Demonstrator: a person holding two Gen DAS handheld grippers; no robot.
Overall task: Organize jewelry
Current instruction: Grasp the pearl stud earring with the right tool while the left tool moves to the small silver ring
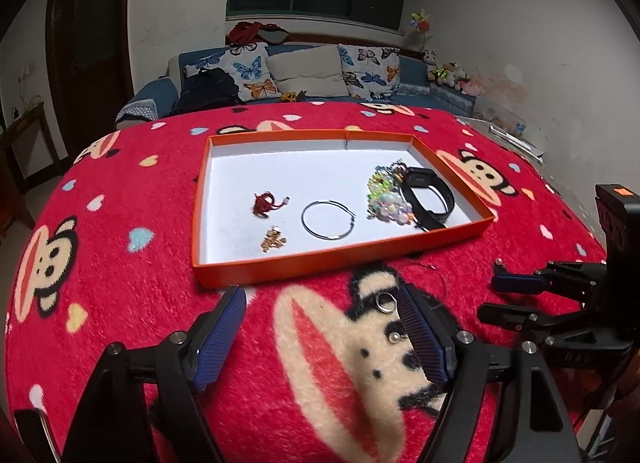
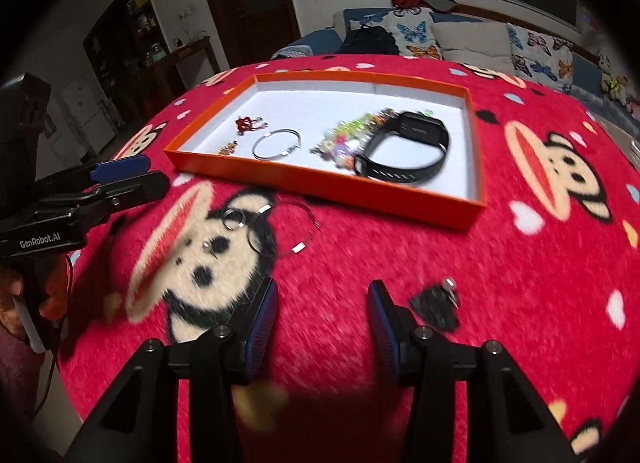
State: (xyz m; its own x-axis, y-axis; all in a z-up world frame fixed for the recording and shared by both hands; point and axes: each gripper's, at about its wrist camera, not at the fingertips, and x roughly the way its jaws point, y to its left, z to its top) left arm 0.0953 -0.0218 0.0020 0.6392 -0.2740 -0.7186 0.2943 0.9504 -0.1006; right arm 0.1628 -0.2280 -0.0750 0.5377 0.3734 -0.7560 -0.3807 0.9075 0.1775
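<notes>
Left wrist view: left gripper (image 1: pixel 320 303) released, jaws wide apart over the red blanket (image 1: pixel 120 303) covering the surface, nothing between the pads. A ring (image 1: pixel 385 302) lies just beside its right finger, a stud (image 1: pixel 394 337) close below it, and a thin hoop (image 1: pixel 434 283) behind that finger. Orange tray (image 1: pixel 320 259) stands beyond, holding a red charm (image 1: pixel 267 203), a gold piece (image 1: pixel 273 239), a silver hoop (image 1: pixel 329 220), a bead bracelet (image 1: pixel 386 199) and a black watch (image 1: pixel 428 199), the last two touching.

Right wrist view: right gripper (image 2: pixel 322 295) also released, jaws parted, only blanket between them. A black tassel (image 2: pixel 434 307) lies on the blanket just to the right of its right finger, outside the jaws. Ring, stud and two loose hoops (image 2: pixel 288 231) lie on the blanket between gripper and tray. The picture is motion-blurred.
</notes>
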